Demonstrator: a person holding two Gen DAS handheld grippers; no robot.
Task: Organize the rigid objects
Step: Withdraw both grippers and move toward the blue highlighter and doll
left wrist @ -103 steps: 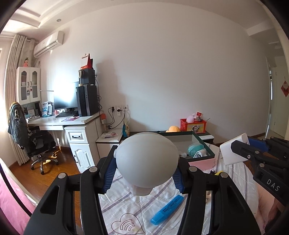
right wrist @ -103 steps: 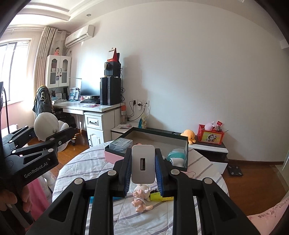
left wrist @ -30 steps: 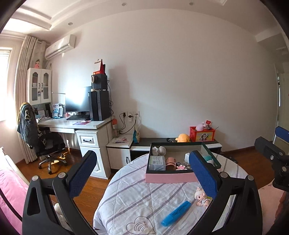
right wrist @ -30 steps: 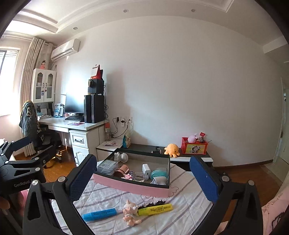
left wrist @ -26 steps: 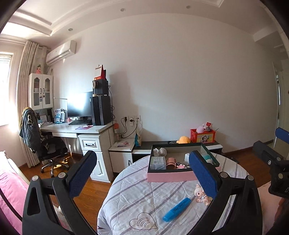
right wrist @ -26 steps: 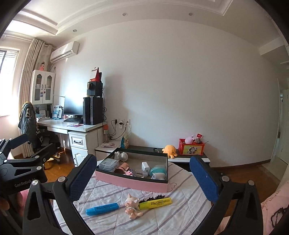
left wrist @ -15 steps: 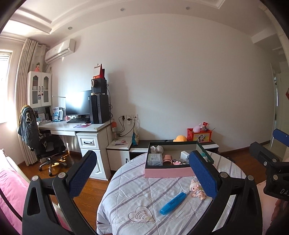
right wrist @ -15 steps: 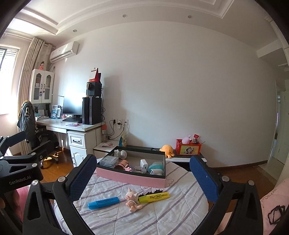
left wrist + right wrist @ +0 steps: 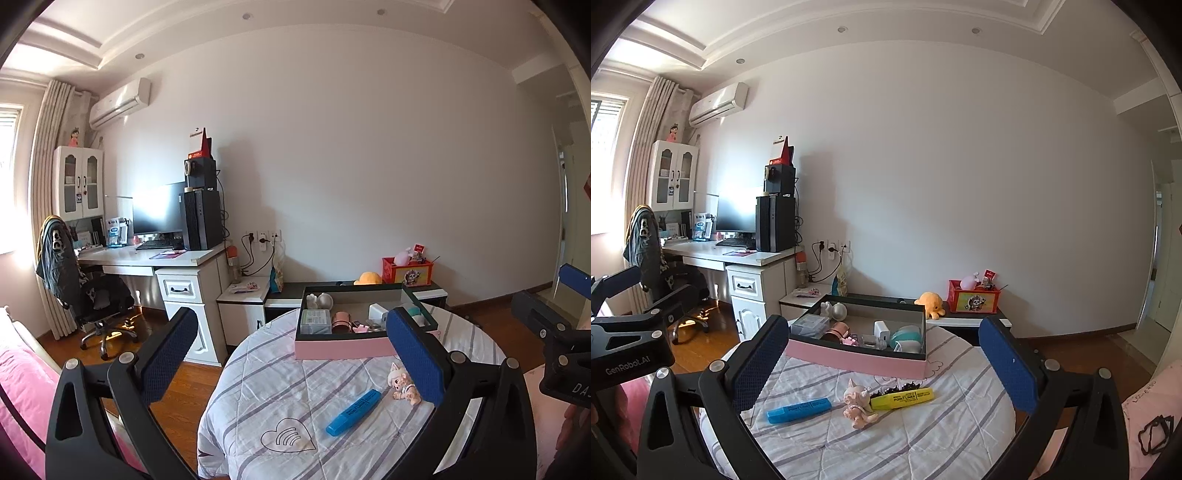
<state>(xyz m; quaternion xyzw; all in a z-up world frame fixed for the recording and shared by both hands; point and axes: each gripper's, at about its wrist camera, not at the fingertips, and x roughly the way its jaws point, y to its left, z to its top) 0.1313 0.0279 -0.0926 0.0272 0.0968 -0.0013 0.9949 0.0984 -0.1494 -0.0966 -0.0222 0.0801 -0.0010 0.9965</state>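
Bedroom light falls flat across the round tabletop (image 9: 923, 435), covered with a striped quilted cloth, where the pink box (image 9: 857, 360) sits at the far side with a few small things in it. Three loose items lie on the cloth in front of the box: a blue marker (image 9: 798, 405) on my left, a small doll (image 9: 857, 402) in the middle lying on its side, and a yellow marker (image 9: 902, 398) just beside the doll on the right, with something dark and beaded lying just beyond it.

I hold both tools back from the tabletop, above its near edge. The left gripper (image 9: 291, 354) has its jaws wide apart and holds nothing; the right gripper (image 9: 882, 354) is the same, jaws spread and bare.

I judge the step in hand to be picking the next loose pieces, so I'd take the blue marker with the left tool and the yellow marker with the right. To do it well I want each pair of jaws turned across the marker's barrel, closing near the middle so it doesn't swing. The yellow marker lies very close to the doll, so I'd come down on its far half to avoid nudging the doll. The soft cloth gives, so I'd press down lightly
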